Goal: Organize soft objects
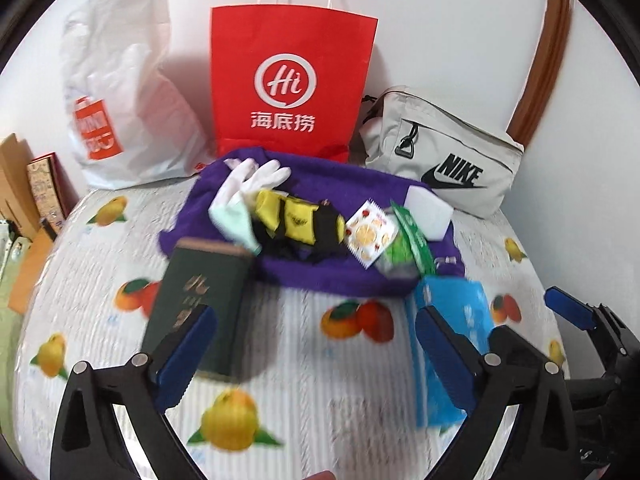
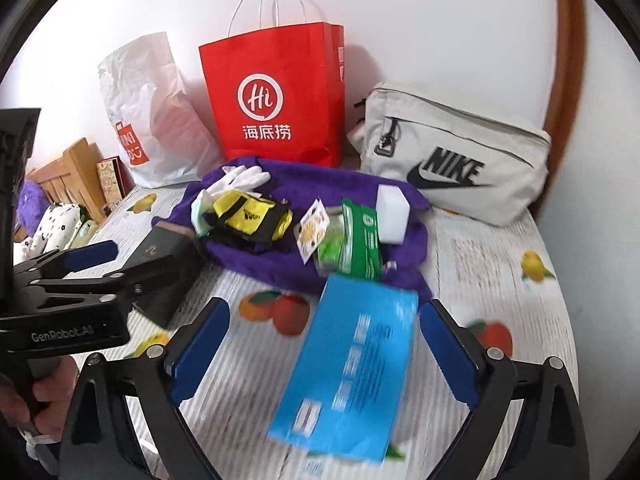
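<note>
A purple towel [image 1: 320,188] [image 2: 320,184] lies on the bed. On it are a white glove [image 1: 256,180], a yellow-and-black pouch [image 1: 296,220], an orange-print packet [image 1: 370,234], a green packet [image 2: 358,240] and a white sponge block [image 2: 394,208]. My left gripper [image 1: 316,344] is open with only sheet between its fingers. A dark green box [image 1: 200,300] [image 2: 160,256] sits by its left finger. My right gripper [image 2: 324,352] is open. A blue box [image 2: 352,368] [image 1: 452,332] lies tilted between its fingers, close to the right pad; no grip shows.
Against the white wall lean a white plastic bag [image 1: 120,92], a red paper bag [image 1: 288,80] and a grey Nike bag [image 1: 444,152]. The fruit-print sheet [image 1: 304,408] covers the bed. A wooden headboard [image 2: 68,176] and pillows are at the left. A hand [image 2: 44,396] holds the left gripper [image 2: 120,268].
</note>
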The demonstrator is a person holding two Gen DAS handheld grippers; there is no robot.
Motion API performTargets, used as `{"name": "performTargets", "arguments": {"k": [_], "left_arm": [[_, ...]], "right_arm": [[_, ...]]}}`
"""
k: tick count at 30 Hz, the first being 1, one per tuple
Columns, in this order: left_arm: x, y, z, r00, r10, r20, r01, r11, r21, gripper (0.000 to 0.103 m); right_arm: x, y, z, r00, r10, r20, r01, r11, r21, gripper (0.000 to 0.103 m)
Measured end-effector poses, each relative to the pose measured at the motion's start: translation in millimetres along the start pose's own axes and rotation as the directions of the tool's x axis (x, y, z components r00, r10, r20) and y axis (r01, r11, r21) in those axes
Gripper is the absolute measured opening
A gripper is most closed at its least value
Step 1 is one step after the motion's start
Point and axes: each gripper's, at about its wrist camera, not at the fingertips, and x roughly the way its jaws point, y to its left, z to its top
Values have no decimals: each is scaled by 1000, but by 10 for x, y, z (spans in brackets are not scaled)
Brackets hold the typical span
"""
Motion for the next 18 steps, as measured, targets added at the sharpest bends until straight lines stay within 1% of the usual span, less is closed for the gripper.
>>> {"name": "performTargets", "arguments": {"k": [8, 11, 14, 18], "left_arm": [[-493, 55, -520, 999, 51, 11, -51, 998, 40, 101], [-683, 43, -668, 998, 44, 36, -46, 998, 50, 101], [-851, 21, -799, 998, 42, 45, -44, 997, 60, 101], [-1056, -7, -932, 997, 61, 51, -65, 995, 74, 101]], "right_arm": [[-553, 87, -445, 999, -37, 28, 36, 998, 55, 97], [-723, 95, -604, 999, -30, 34, 28, 997, 70, 98], [-872, 124, -742, 998, -40, 40, 37, 997, 70, 98], [-1103, 179, -874, 997, -44, 59, 40, 997, 66, 98]]}}
